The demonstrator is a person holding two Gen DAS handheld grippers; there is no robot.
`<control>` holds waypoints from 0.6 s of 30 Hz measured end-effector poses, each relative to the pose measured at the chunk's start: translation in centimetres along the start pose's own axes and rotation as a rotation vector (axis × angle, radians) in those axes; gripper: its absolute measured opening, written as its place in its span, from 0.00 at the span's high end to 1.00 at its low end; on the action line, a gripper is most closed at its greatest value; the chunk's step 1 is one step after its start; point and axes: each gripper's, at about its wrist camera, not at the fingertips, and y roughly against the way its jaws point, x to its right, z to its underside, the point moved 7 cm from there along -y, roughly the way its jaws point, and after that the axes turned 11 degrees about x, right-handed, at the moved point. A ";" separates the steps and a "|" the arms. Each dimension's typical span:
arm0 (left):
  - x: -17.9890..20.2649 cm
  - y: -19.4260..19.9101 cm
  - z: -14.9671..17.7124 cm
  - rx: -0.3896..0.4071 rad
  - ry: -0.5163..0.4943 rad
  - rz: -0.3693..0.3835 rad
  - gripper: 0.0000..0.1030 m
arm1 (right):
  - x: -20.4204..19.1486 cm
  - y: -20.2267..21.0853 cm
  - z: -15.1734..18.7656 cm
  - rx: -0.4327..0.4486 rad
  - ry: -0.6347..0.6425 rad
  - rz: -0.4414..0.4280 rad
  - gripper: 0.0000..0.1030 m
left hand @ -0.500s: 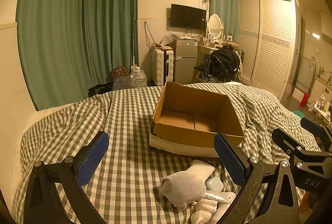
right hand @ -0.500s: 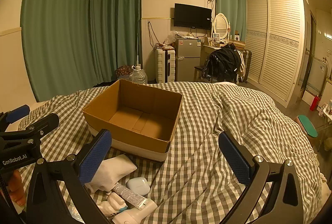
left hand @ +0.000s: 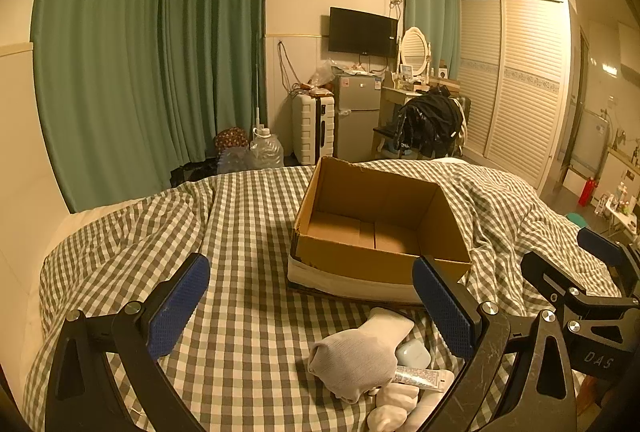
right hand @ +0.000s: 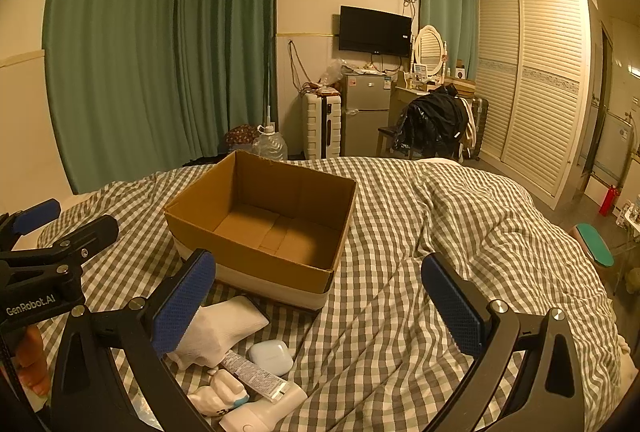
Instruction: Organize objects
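Left wrist view: left gripper point(left hand: 310, 306) held level above checked bedcover point(left hand: 248, 312), jaws spread wide, nothing between pads. Right gripper point(right hand: 316, 306) likewise level, fully open, empty. Cardboard box point(left hand: 376, 228) ahead of both claws, upright, interior bare. Object pile lies below and near: grey sock point(left hand: 352, 362), earbud case point(right hand: 270, 352), printed tube point(right hand: 254, 376), white sock point(right hand: 218, 328), white figurine point(right hand: 218, 394). Right claw's left finger point(right hand: 182, 306) overlaps white sock in view; contact cannot be told.

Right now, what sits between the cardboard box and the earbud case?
The white sock lies between the cardboard box and the earbud case, its toe end near the box base; clearest in the right wrist view.
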 end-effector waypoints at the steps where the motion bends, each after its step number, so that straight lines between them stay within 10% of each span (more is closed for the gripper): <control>1: 0.0 0.0 0.0 0.001 0.001 0.000 0.00 | 0.0 0.0 0.0 0.000 0.001 -0.001 0.00; 18: -0.7 3.0 -0.2 0.032 -0.007 -0.065 0.00 | -0.6 2.5 -1.2 0.025 0.023 -0.047 0.00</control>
